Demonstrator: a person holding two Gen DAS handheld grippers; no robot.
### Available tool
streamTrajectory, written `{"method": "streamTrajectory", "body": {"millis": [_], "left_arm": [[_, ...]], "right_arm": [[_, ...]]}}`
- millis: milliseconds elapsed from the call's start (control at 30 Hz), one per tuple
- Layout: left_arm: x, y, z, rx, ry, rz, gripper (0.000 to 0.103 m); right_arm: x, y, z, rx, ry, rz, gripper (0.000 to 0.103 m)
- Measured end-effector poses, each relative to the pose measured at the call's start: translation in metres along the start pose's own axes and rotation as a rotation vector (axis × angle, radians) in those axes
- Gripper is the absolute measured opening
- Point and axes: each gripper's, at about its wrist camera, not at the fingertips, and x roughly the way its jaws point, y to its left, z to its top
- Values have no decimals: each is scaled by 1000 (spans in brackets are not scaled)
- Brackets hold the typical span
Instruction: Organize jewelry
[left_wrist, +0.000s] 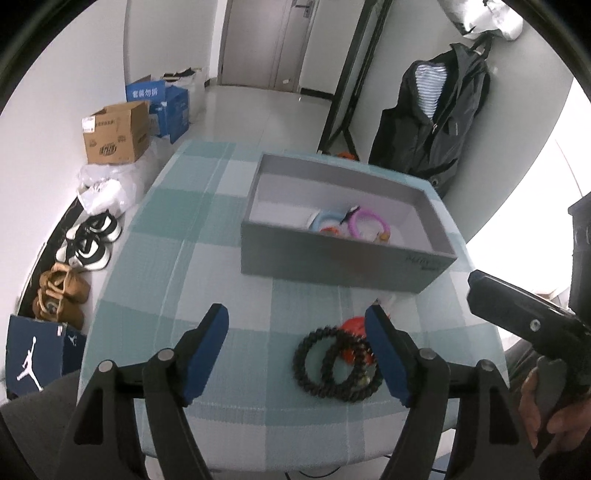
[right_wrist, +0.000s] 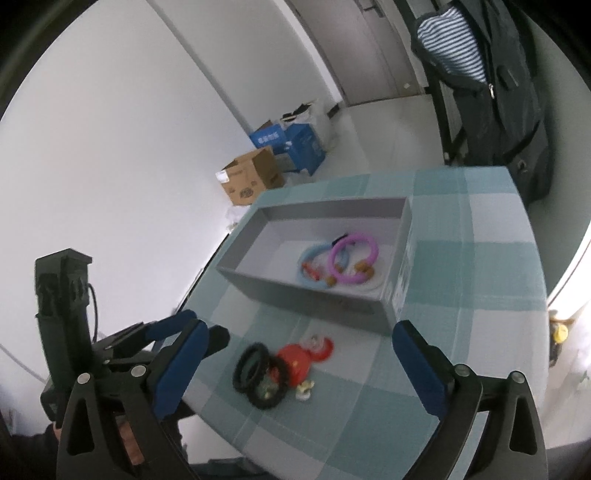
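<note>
A table (left_wrist: 155, 221) under a soft cloth checked in teal, pale grey and white stands in a white-walled room with a glossy pale floor. Along the wall beyond the table's left edge lie a brown carton (left_wrist: 116, 133), blue boxes (left_wrist: 173, 107), white plastic bags (left_wrist: 107, 184), two pairs of shoes (left_wrist: 88, 240) and a navy bag (left_wrist: 35, 354); past the far right corner a dark jacket (left_wrist: 436, 122) hangs over a striped shirt. A grey cardboard box (left_wrist: 332, 264), rectangular and open-topped, sits toward the far edge, its long axis roughly parallel with that edge. Inside, near its right end, lie smooth rings, one blue (right_wrist: 308, 264) and one purple (right_wrist: 354, 258), overlapping, with small wooden beads. Near the near edge, well apart from the box, two black beaded bracelets (left_wrist: 336, 363) lie flat and overlapping, with a red piece (left_wrist: 352, 326) touching them and a small clear bit beyond it. The left gripper (left_wrist: 299, 354) hovers over the near edge, its blue-padded jaws open with the bracelets just inside the right pad, which overlaps them in view; whether it touches them I cannot tell. The right gripper (right_wrist: 299, 363) spreads its jaws very wide around the same pile, holding nothing.
</note>
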Motion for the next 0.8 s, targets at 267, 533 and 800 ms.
{"method": "streamTrajectory", "body": {"millis": [267,533,800], "left_arm": [[8,8,-7,-2,50,7,72],[10,12,-10,2,56,13,72],[13,17,-12,8,75,3,72]], "right_arm": [[19,7,-15,-8,72,-12,85],[43,3,-18,8,134,-31,58],[53,3,-17,11,143,-72,40]]}}
